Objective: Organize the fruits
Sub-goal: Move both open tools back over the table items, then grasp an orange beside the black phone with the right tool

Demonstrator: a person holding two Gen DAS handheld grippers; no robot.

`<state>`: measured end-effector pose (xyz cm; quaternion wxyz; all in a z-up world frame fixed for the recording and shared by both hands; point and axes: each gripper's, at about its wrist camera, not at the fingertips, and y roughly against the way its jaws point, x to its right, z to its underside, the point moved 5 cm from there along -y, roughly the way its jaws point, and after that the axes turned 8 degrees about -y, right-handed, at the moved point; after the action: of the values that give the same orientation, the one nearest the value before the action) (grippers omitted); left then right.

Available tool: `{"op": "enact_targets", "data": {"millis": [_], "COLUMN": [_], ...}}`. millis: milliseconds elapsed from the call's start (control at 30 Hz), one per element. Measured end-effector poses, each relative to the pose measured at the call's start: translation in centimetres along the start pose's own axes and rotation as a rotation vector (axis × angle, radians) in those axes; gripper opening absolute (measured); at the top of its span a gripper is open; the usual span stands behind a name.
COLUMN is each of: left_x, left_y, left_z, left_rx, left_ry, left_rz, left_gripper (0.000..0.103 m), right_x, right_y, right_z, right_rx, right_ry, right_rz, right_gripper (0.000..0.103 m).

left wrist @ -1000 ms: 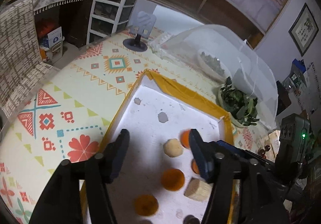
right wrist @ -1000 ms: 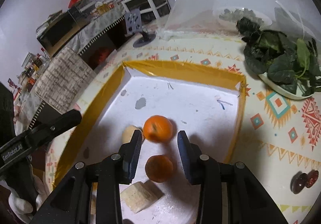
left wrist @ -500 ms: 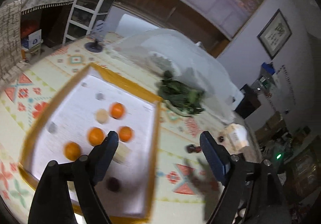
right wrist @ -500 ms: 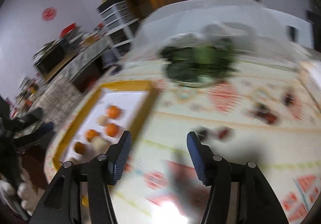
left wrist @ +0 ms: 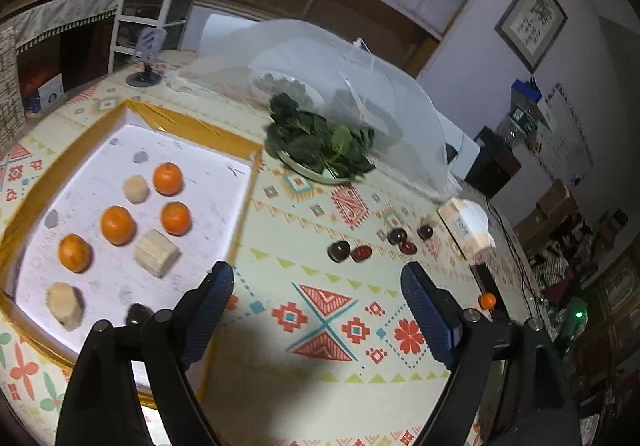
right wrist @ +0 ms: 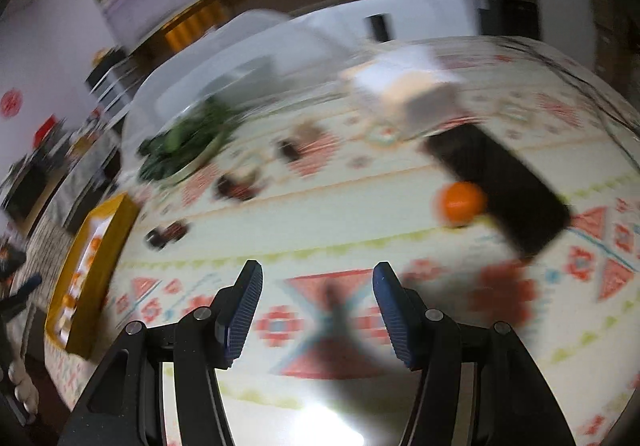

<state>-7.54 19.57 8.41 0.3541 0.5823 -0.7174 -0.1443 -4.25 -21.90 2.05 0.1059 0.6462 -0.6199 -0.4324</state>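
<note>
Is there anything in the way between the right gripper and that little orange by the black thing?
Nothing visible blocks it: only bare patterned tablecloth lies between the open right gripper and the orange, which sits against a black slab beyond it.

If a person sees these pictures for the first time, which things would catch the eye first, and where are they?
Most striking is the white tray with yellow rim on the left, holding four oranges and pale blocks. Behind it a plate of dark leafy greens sits by a clear dome cover. One lone orange lies on the patterned tablecloth beside a black flat object, ahead of the empty right tool.
</note>
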Motion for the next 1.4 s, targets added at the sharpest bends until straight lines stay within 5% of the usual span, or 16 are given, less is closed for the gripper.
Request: {"op": "enact_targets", "data": {"millis": [200,533,567,667,800,900,1233,1400], "left_x": [1.9,2.7,2.6,2.4,2.4,2.6,3.0,3.1], "left_y": [-1.8,-3.3,-3.3,-3.5,-3.9,-4.5,-5.7,-5.7], "left_z": [0.6,1.1,1.0,0.9,1.0,1.3,2.1,2.0], "left_rx": [-0.030,-0.066,-0.065,-0.067,-0.073,-0.091,-0.123,-0.119], "left_ry": [-0.024,-0.031,-0.031,-0.030,-0.030,-0.030,-0.049,-0.070], "left_rz": [0.012,0.023,0.021,0.020,0.029,0.042,0.032,0.016], "left_gripper": [0.085,0.085,0.085,0.085,0.085,0.085,0.085,0.085], "right_x": [4.7,3.4,3.0,1.2,1.9,2.5,-3.9,-6.3], "right_y": [1.2,-4.9,-4.8,-3.9,-2.3,-3.5,-8.2,-9.5], "right_z": [-4.0,-5.5,-5.4,-4.8,-5.3,-4.8,-1.8,0.5], "right_rx": [0.067,-0.036,-0.044,-0.121,-0.023,-0.047,-0.146,-0.174], "right_ry": [-0.088,-0.061,-0.048,-0.090,-0.073,-0.062,0.051,0.140], "right_rz": [0.015,0.030,0.016,-0.212,-0.116,-0.030,-0.100,-0.062], "right_gripper": [0.062,0.062,0.063,0.063,0.063,0.063,0.063,0.062]}}
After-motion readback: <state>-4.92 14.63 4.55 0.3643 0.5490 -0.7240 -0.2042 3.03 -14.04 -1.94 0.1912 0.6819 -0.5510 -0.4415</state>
